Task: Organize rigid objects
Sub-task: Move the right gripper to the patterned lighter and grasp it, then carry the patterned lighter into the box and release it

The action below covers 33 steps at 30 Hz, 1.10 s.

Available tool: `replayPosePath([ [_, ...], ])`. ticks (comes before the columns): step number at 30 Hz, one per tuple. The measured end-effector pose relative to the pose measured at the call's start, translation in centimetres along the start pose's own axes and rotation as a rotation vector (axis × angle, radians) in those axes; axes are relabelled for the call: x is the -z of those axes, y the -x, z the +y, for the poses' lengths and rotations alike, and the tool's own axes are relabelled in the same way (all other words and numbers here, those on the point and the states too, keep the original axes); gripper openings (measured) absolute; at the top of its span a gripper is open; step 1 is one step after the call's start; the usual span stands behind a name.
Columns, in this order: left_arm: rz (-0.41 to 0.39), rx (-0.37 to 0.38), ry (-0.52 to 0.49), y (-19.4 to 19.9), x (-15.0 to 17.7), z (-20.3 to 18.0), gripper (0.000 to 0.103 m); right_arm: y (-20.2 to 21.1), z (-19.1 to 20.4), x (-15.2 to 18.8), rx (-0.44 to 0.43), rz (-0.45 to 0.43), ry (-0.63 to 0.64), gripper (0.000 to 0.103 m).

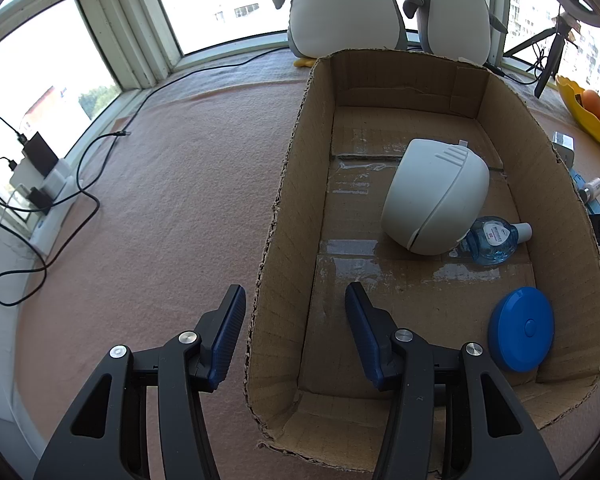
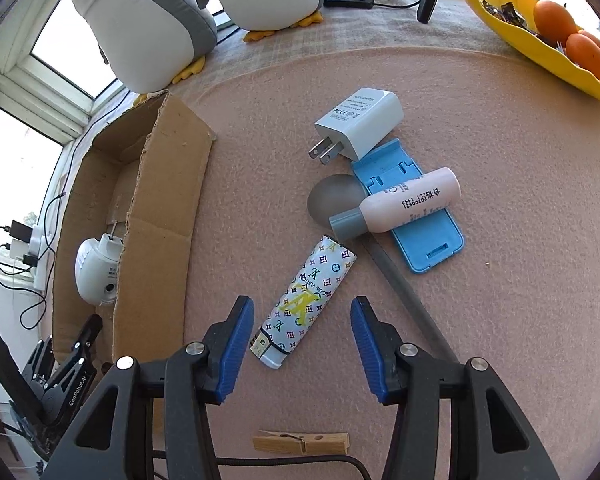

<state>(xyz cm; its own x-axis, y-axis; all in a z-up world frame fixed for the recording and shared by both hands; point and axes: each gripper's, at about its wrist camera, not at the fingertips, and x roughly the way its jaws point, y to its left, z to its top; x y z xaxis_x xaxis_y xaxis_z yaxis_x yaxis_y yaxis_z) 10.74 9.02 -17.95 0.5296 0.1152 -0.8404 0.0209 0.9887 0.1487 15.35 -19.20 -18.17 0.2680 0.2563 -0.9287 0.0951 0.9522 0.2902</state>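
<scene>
right tongs [image 2: 302, 322] spread wide, straddling patterned lighter [image 2: 304, 300] on mat

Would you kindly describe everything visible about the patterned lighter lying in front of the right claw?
The lighter is a slim, glossy-looking rectangular body wrapped in a white monogram print of coloured stars, flowers and a large yellow logo. Its pale end, with a small labelled patch, points toward the camera. It lies flat and diagonal on the pinkish felt mat, between the fingers of the open right claw, which do not touch it. Its far end almost meets the grey cap of the pink bottle.
</scene>
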Motion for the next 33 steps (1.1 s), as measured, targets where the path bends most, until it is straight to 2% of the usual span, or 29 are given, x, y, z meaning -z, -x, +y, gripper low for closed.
replayPosePath([
  [11, 0.0, 0.0, 0.001, 0.0, 0.0, 0.0, 0.052, -1.4, 2.8, -0.3, 0.08, 0.024, 0.101, 0.037],
  [19, 0.0, 0.0, 0.0, 0.0, 0.0, 0.0, 0.052, -2.1, 5.4, 0.5, 0.173, 0.011, 0.251, 0.023],
  [23, 0.0, 0.0, 0.0, 0.0, 0.0, 0.1, 0.052, -2.2, 6.0, 0.8, 0.177, 0.004, 0.282, 0.021],
  [33, 0.0, 0.0, 0.0, 0.0, 0.0, 0.0, 0.052, -0.8, 5.0, 1.2, 0.113, -0.044, 0.222, 0.021],
])
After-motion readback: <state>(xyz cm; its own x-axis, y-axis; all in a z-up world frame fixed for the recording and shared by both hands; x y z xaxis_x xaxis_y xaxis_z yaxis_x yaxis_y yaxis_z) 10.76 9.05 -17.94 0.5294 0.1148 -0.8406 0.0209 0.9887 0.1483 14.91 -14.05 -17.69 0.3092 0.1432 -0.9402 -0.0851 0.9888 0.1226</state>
